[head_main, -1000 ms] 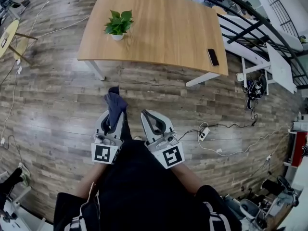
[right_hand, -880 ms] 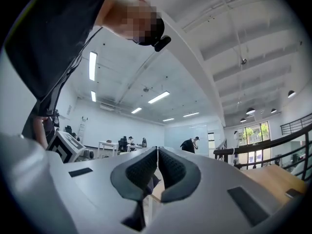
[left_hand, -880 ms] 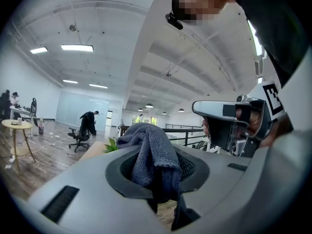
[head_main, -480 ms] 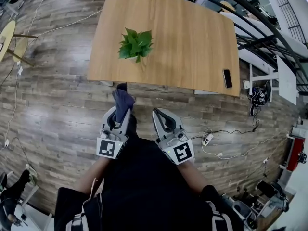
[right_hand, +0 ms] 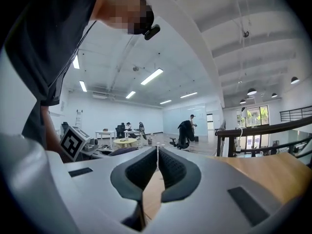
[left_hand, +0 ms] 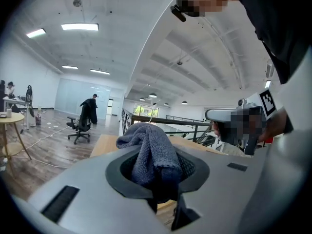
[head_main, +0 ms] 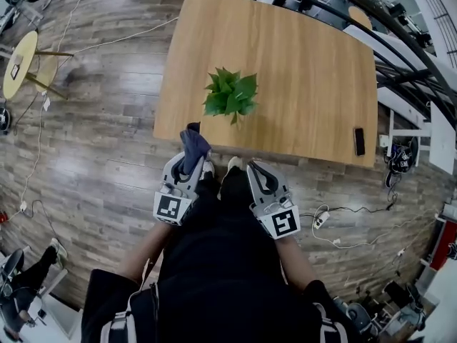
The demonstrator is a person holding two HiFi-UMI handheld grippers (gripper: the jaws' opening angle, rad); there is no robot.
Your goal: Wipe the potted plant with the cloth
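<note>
1. Head view: a person stands at the near edge of a light wooden rectangular table [head_main: 307,70]. On it a small leafy green potted plant [head_main: 230,95] stands close to that edge, just ahead of both grippers. A black phone [head_main: 359,141] lies well apart, at the right corner. The left gripper [head_main: 191,157] carries a bunched dark blue-grey cloth [head_main: 193,141], which sticks out past its tips. The right gripper [head_main: 255,168] points towards the table beside it.

2. Left gripper view: the jaws are clamped on the cloth, and a loose wad rises above them. Since only a fold looks pinched, the cloth could slip free when it drags across leaves.

3. Right gripper view: the jaws meet with nothing between them, over the table's edge. Closed like this, the gripper cannot steady the pot. A firm wipe might then tip the plant, shove it towards the edge, or tear soft leaves.
</note>
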